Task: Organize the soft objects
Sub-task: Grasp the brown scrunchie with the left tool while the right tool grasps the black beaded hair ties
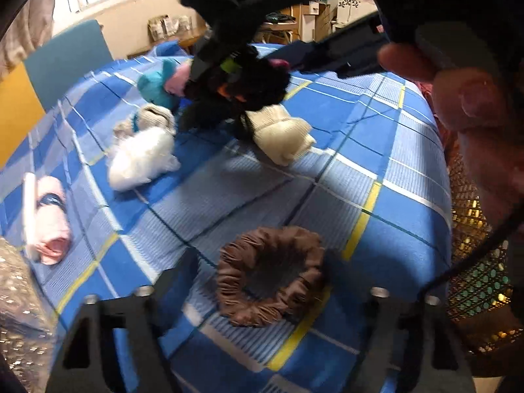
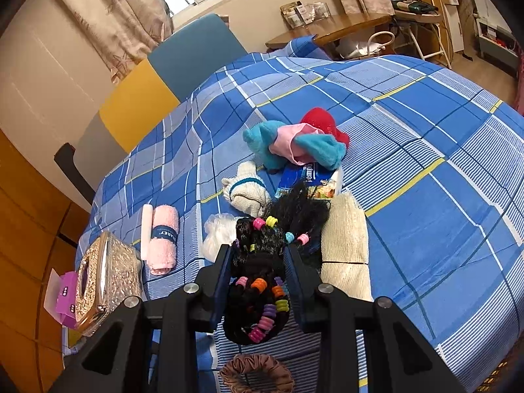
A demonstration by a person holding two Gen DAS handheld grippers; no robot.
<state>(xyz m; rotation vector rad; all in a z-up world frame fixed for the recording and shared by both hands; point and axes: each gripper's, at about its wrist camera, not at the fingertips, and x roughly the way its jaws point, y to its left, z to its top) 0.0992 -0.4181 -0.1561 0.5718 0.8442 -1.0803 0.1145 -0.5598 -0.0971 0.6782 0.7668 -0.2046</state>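
Left wrist view: left hand-held gripper (image 1: 262, 298) hangs over the bed (image 1: 393, 137), jaws spread wide, holding nothing. The brown scrunchie (image 1: 270, 275) lies flat directly between and just ahead of the fingers, no real long axis. This one is the nearer gripper for it. The right hand-held gripper (image 1: 235, 75) crosses above, carrying the black beaded bundle (image 1: 235, 91).

Right wrist view: right hand-held gripper (image 2: 258, 255) is clamped on the black beaded bundle (image 2: 258, 275), long axis running along the fingers. Cream roll (image 2: 345, 249) just right, pink towel (image 2: 162, 244) left. Open bedspread to the right; bed edge close at bottom.
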